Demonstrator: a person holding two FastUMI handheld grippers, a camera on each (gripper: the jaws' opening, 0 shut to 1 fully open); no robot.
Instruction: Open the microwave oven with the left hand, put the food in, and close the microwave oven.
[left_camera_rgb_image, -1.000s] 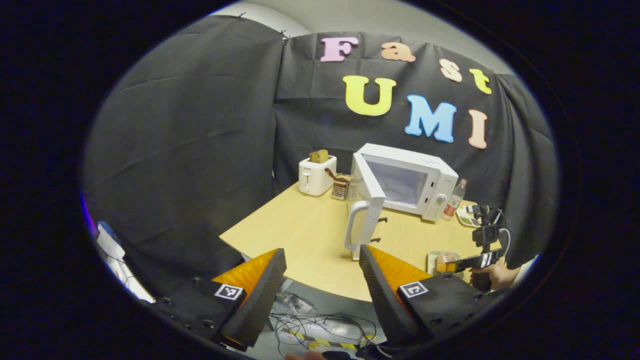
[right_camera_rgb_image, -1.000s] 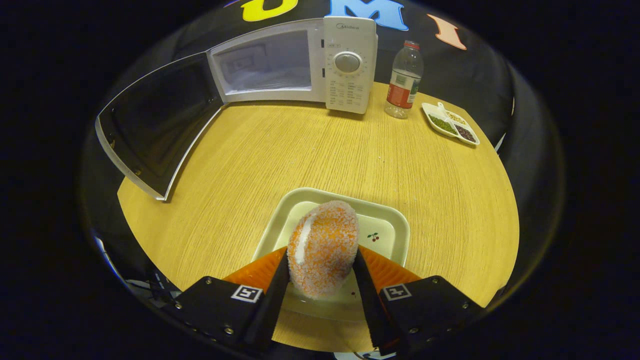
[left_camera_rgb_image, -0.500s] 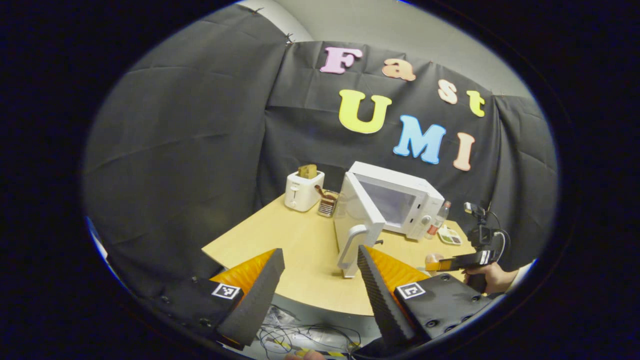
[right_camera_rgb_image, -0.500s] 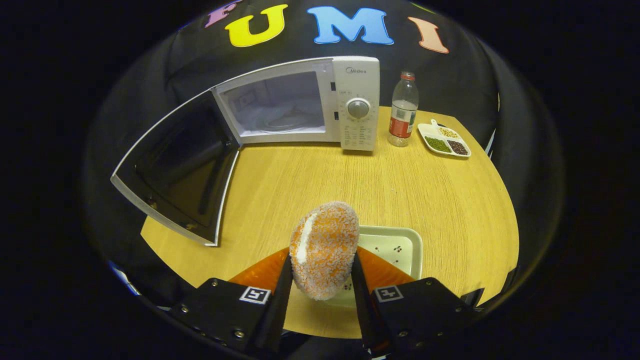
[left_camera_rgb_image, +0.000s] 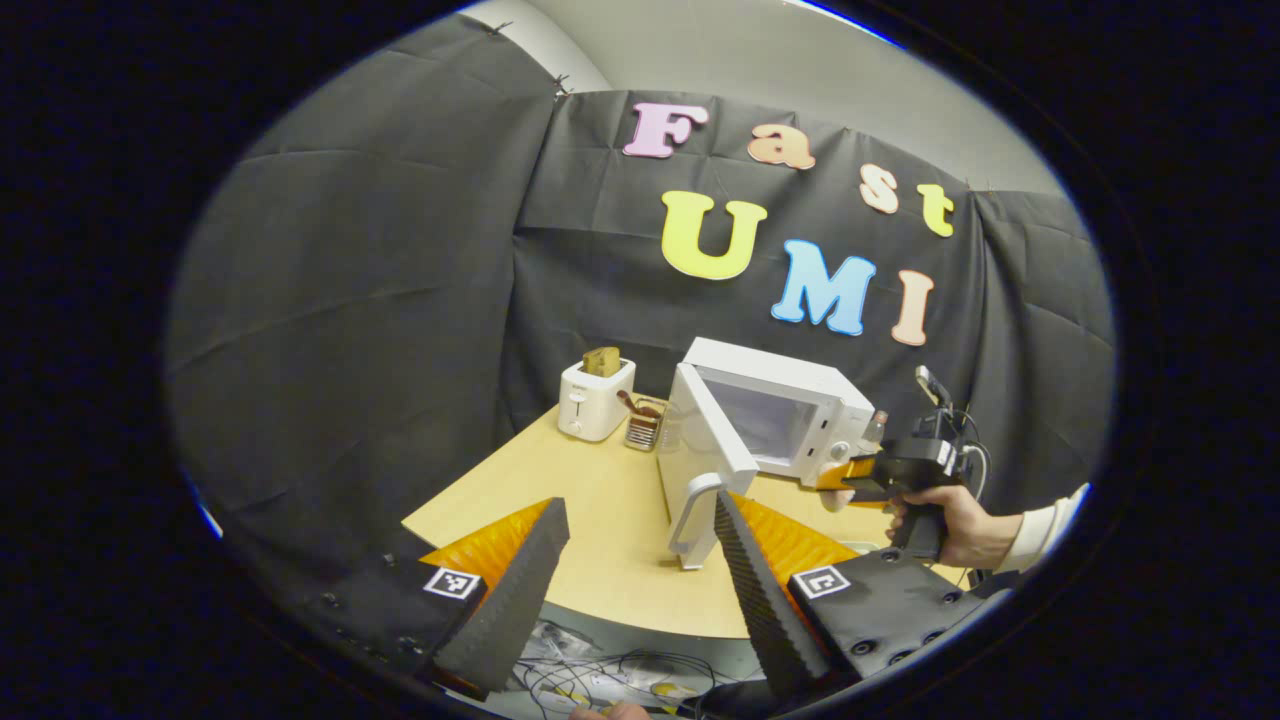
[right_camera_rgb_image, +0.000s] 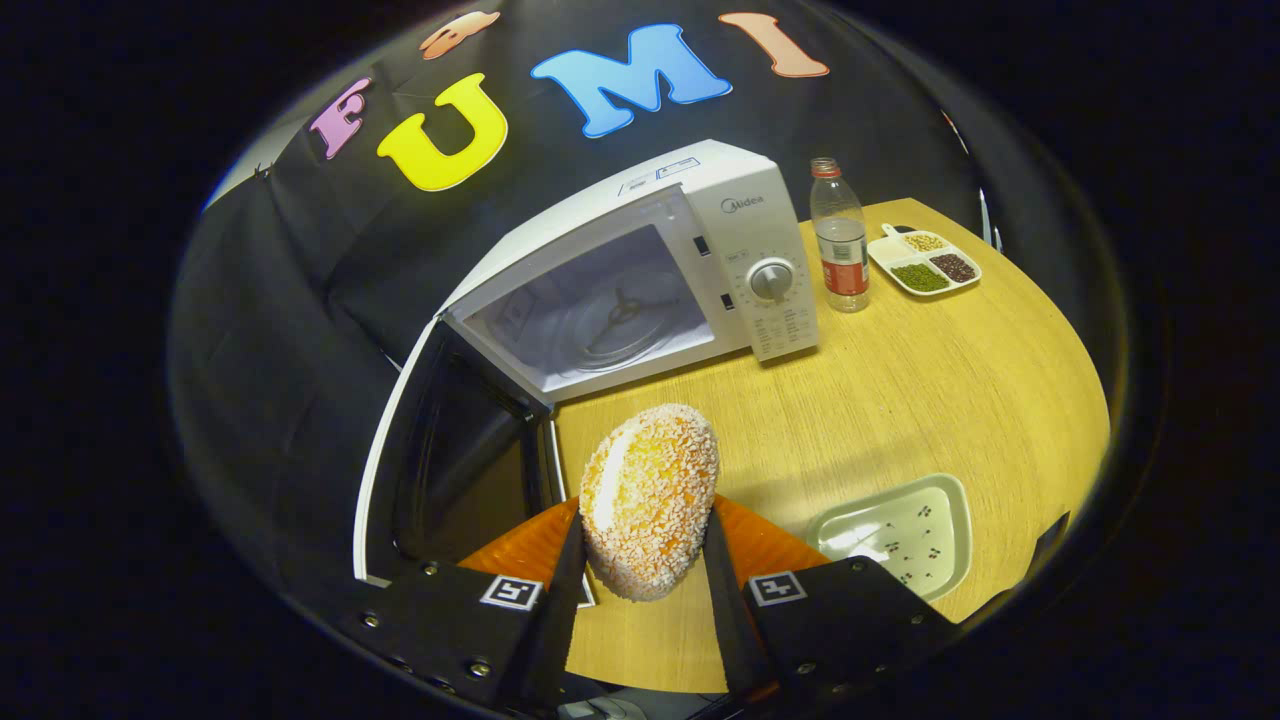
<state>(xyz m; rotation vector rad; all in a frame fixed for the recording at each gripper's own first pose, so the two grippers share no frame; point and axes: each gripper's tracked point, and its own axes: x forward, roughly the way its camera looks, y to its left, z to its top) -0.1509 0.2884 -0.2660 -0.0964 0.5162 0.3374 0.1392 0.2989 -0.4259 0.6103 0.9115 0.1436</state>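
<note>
Crumbed bread roll (right_camera_rgb_image: 648, 497) was pinched in right gripper (right_camera_rgb_image: 640, 560), held above table (right_camera_rgb_image: 900, 400) short of open microwave (right_camera_rgb_image: 640, 290). Left gripper (left_camera_rgb_image: 635, 560) gaped empty. Risk: roll clipping swung-out door (right_camera_rgb_image: 440, 470), slipping free.

Left gripper view far back; right gripper view nearer; both face microwave (left_camera_rgb_image: 775, 420).

A: What do the gripper bodies look like?
B: The left gripper (left_camera_rgb_image: 632, 560) has black housings with screws and square black-and-white markers.
A: And the person?
B: At three o'clock, a hand (left_camera_rgb_image: 950, 525) with a white sleeve (left_camera_rgb_image: 1040, 522).
</note>
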